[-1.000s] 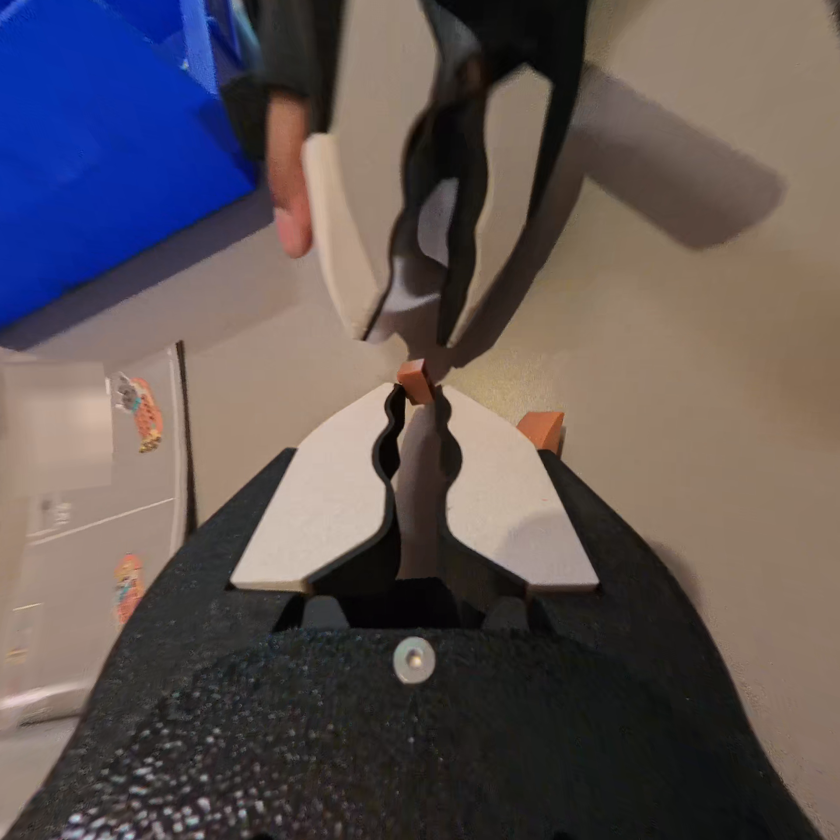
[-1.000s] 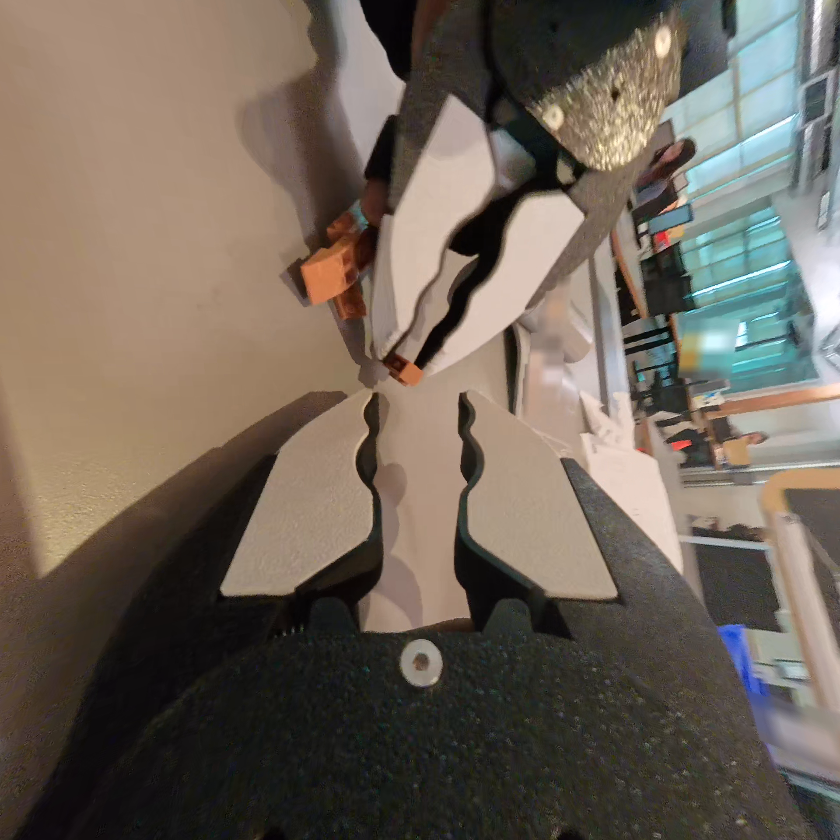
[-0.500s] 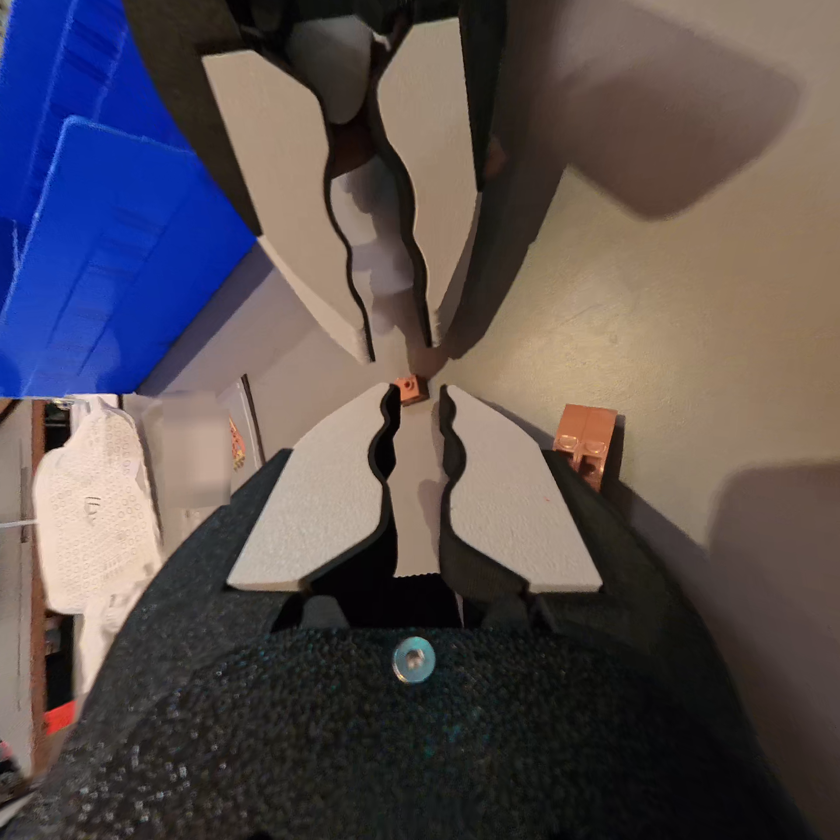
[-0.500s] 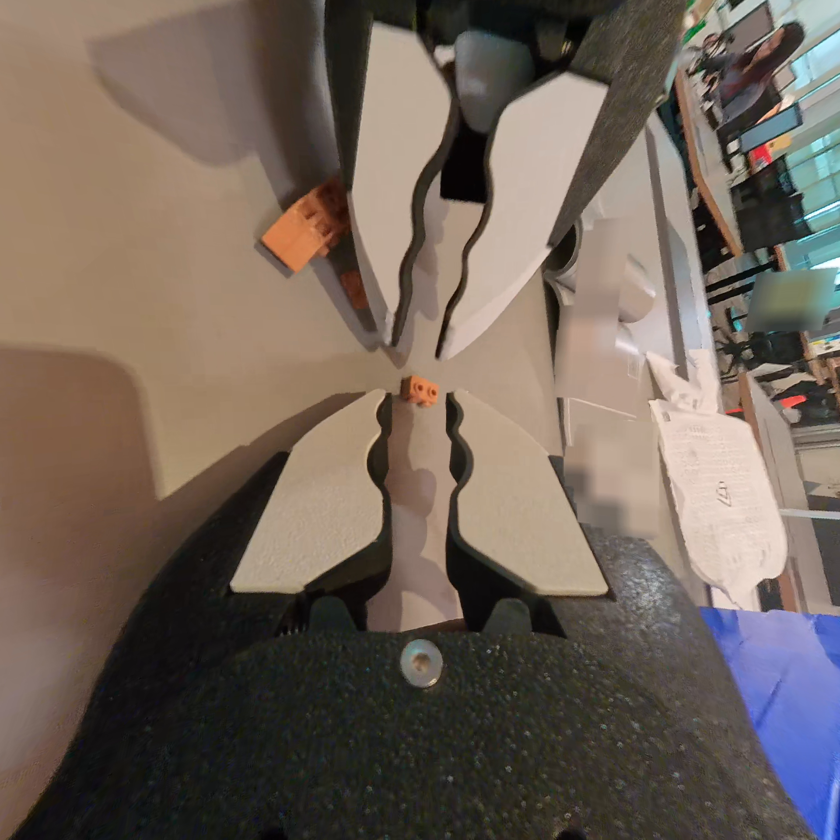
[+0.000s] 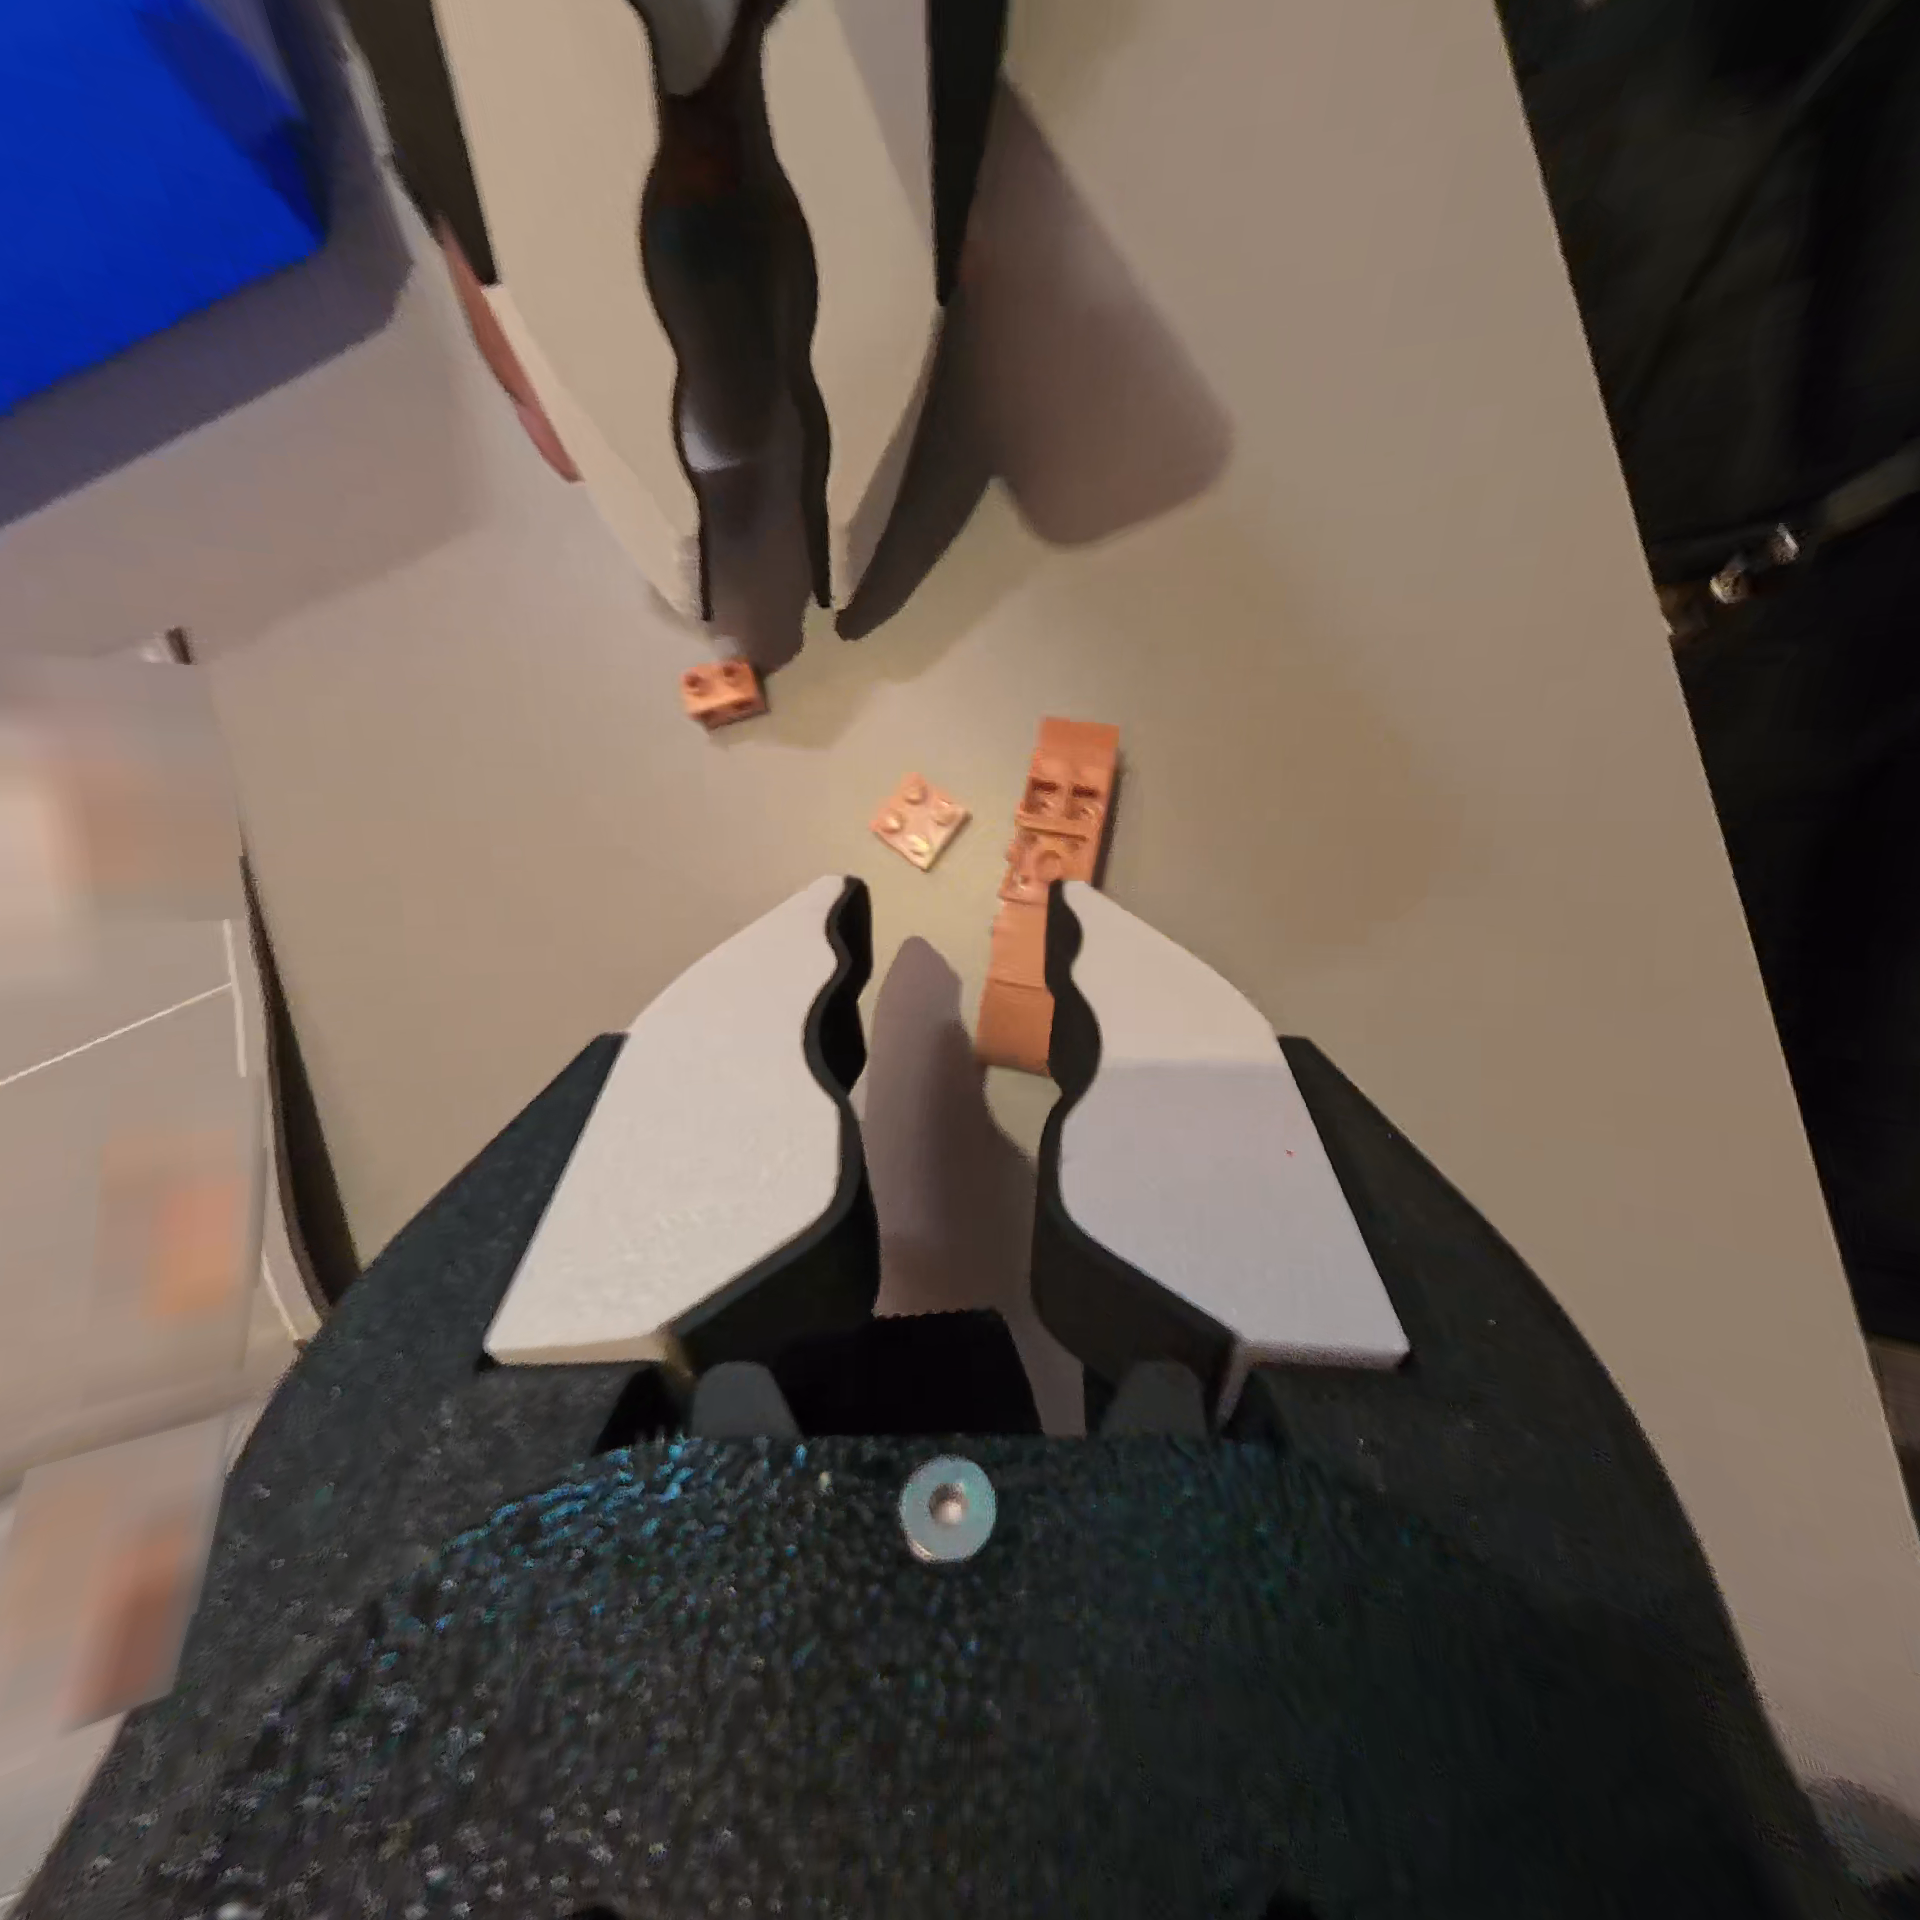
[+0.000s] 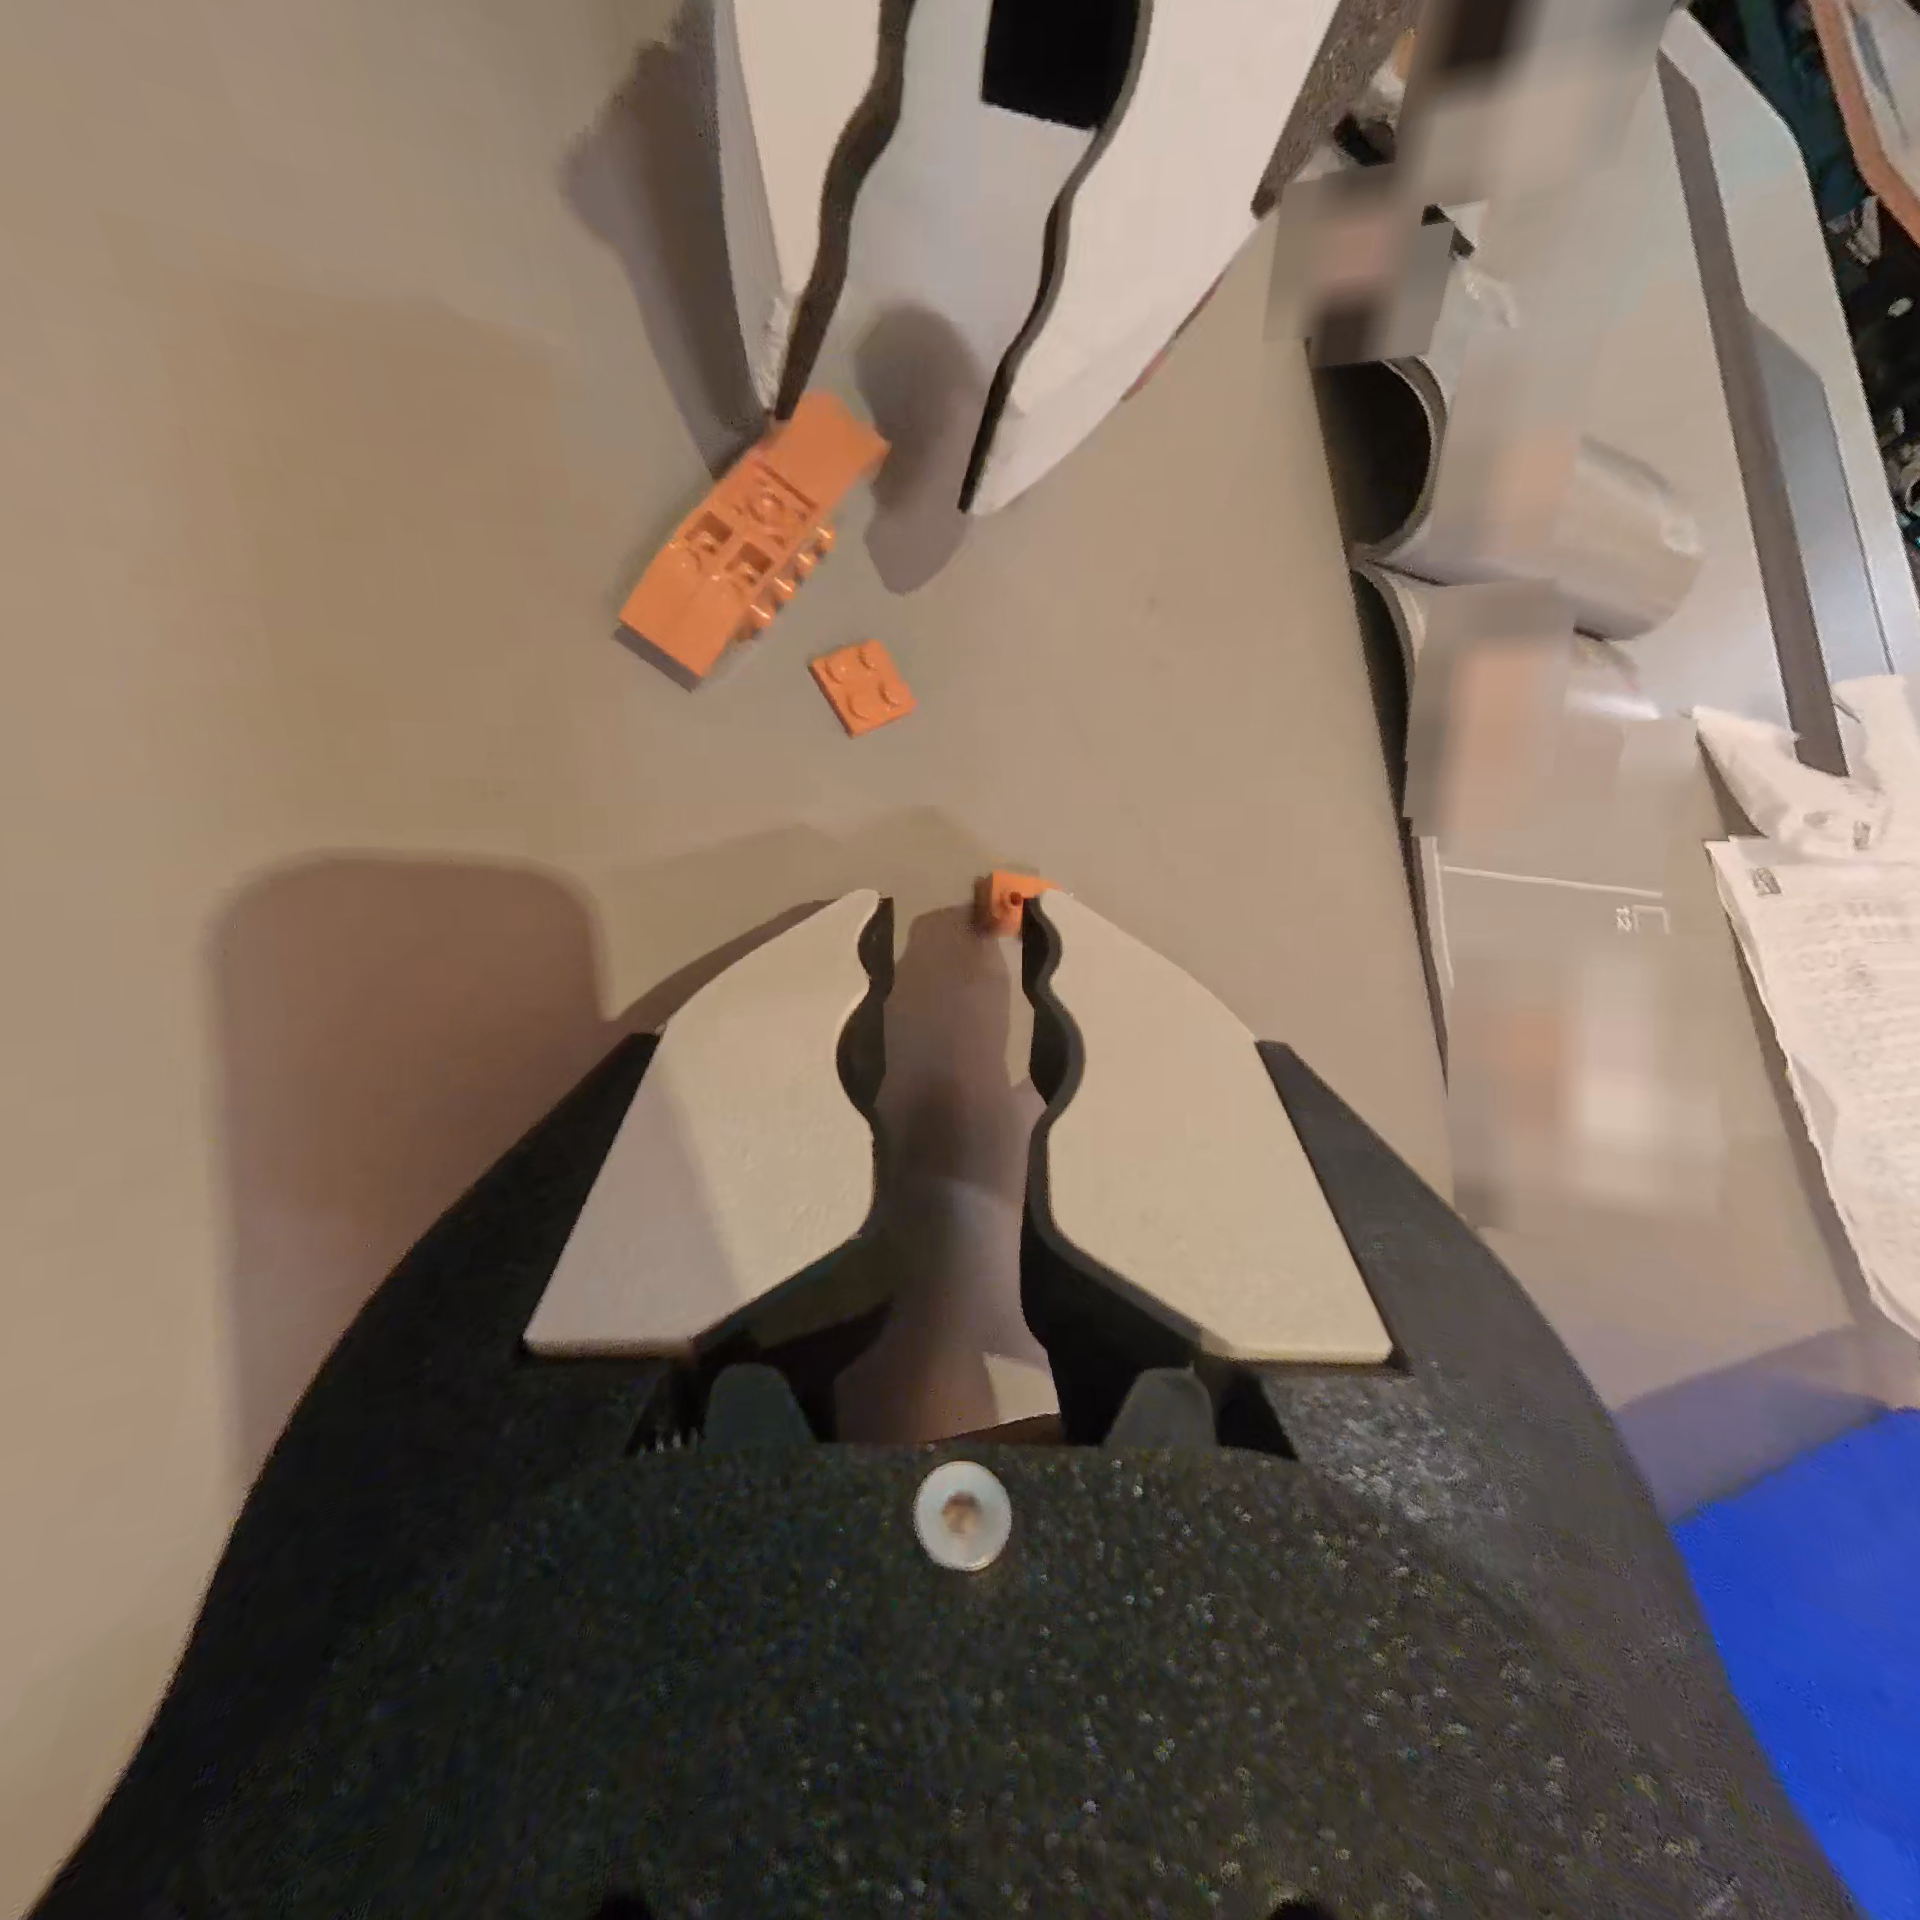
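Both your grippers now gape bare: left (image 5: 951, 899) has dropped the small orange brick (image 5: 724, 692), right (image 6: 956, 914) beside it

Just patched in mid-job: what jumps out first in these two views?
Three orange toy bricks on the pale tabletop: a long studded assembly, a flat square plate beside it, and a small brick lying on the table apart from them. The two grippers face each other, both open and holding nothing: the left gripper sits by the assembly's near end, the right gripper by the small brick. A blue bin sits at the table's edge.
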